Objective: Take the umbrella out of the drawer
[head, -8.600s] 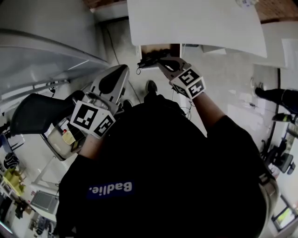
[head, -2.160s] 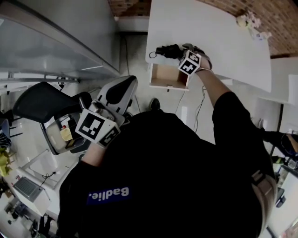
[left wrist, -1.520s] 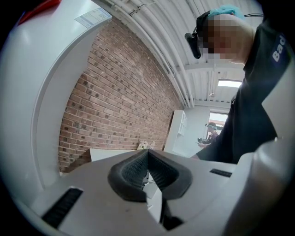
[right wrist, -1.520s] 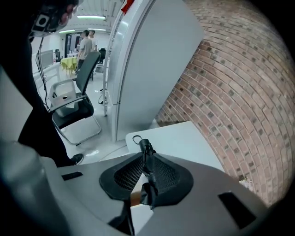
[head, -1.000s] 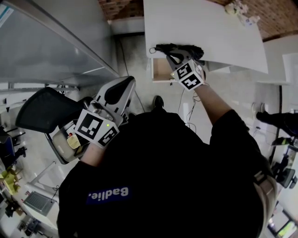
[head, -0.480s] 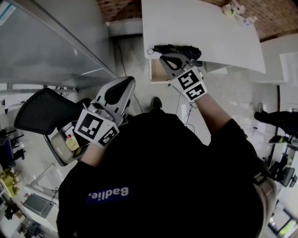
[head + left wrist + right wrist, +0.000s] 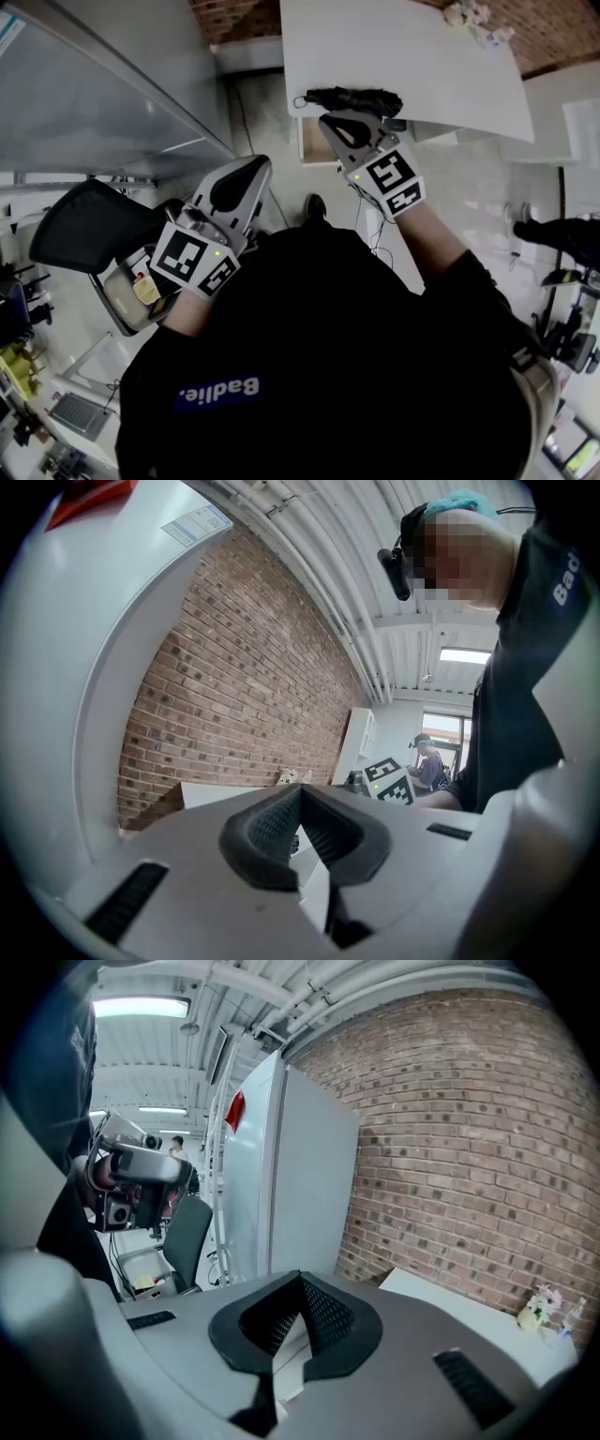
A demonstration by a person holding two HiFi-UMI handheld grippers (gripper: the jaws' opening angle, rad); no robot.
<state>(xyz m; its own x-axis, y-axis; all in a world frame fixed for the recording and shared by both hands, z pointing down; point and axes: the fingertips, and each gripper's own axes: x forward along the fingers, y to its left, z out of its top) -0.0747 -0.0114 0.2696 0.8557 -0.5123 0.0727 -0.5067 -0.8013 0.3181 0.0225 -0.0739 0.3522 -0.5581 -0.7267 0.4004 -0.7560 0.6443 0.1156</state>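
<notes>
A folded black umbrella lies along the near edge of the white table. Below that edge, part of the open wooden drawer shows. My right gripper is just on the near side of the umbrella, above the drawer. Its jaws are shut with nothing between them, as the right gripper view also shows. My left gripper is held back by my chest, over a chair. It is shut and empty.
A black office chair and a bin stand at the left, beside a large white cabinet. Small objects sit at the table's far corner. Another person's foot shows at the right.
The right gripper has drawn back from the umbrella toward me and rolled a little. The umbrella stays on the table edge. The left gripper has not moved.
</notes>
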